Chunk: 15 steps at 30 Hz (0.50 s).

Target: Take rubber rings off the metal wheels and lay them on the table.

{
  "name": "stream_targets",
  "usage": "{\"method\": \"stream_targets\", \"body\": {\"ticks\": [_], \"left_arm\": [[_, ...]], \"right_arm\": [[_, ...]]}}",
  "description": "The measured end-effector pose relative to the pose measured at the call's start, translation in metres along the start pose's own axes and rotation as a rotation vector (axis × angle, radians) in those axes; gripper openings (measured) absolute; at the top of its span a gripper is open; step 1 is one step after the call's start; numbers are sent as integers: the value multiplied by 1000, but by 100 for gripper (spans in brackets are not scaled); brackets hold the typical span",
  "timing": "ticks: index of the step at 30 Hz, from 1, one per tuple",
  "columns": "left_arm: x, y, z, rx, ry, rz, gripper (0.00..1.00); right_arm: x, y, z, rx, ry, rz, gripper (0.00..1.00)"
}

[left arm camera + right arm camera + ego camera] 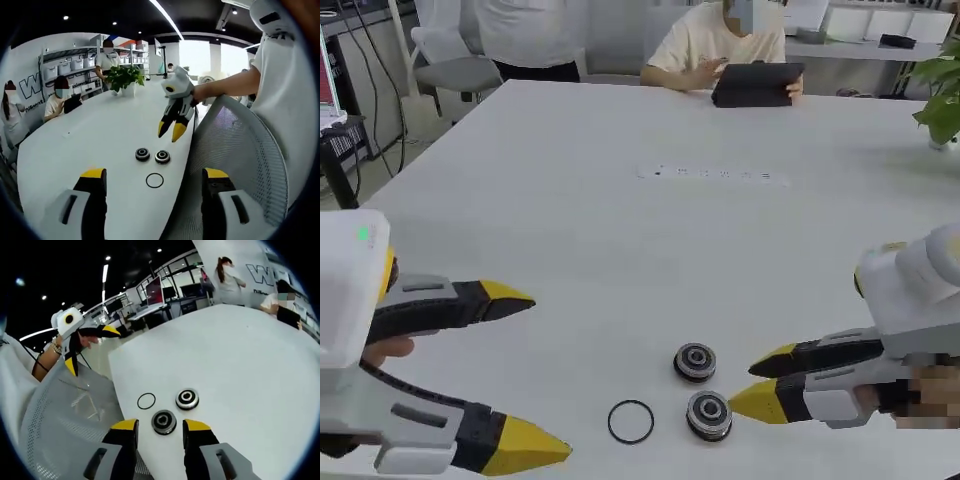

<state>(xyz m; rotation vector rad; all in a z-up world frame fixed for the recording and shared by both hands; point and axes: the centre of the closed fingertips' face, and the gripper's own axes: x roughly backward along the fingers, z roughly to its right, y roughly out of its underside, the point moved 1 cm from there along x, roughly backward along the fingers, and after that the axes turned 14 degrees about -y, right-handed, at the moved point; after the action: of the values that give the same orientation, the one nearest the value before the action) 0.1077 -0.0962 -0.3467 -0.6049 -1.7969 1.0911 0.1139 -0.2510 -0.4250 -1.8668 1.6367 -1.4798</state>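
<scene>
Our left tongs (548,375), yellow-tipped on black shanks, are spread wide over the smooth white desk (620,230). Our right tongs (741,385) are parted more narrowly and point at the nearer round metal wheel (709,414), which has a shiny hub and a dark rim. The farther round metal wheel (695,362) sits just beside it. A thin black rubber ring (631,402) lies flat and loose between the two tongs. The left gripper view shows the right tongs angled down, clear above the desk. The right gripper view frames the nearer wheel between its tips.
</scene>
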Motion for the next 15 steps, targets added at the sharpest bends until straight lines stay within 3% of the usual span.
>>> {"method": "stream_targets", "body": {"ticks": [5, 9, 12, 15], "left_arm": [[-8, -28, -1, -45, 21, 54, 75], [-21, -41, 2, -87, 35, 58, 71], [-35, -52, 15, -113, 85, 90, 71], [-48, -59, 22, -144, 94, 107, 72]], "right_arm": [[-1, 8, 3, -14, 2, -18, 32], [-1, 12, 3, -21, 4, -31, 32], [-1, 14, 4, -21, 2, -35, 32], [-1, 16, 4, -20, 5, -41, 32]]}}
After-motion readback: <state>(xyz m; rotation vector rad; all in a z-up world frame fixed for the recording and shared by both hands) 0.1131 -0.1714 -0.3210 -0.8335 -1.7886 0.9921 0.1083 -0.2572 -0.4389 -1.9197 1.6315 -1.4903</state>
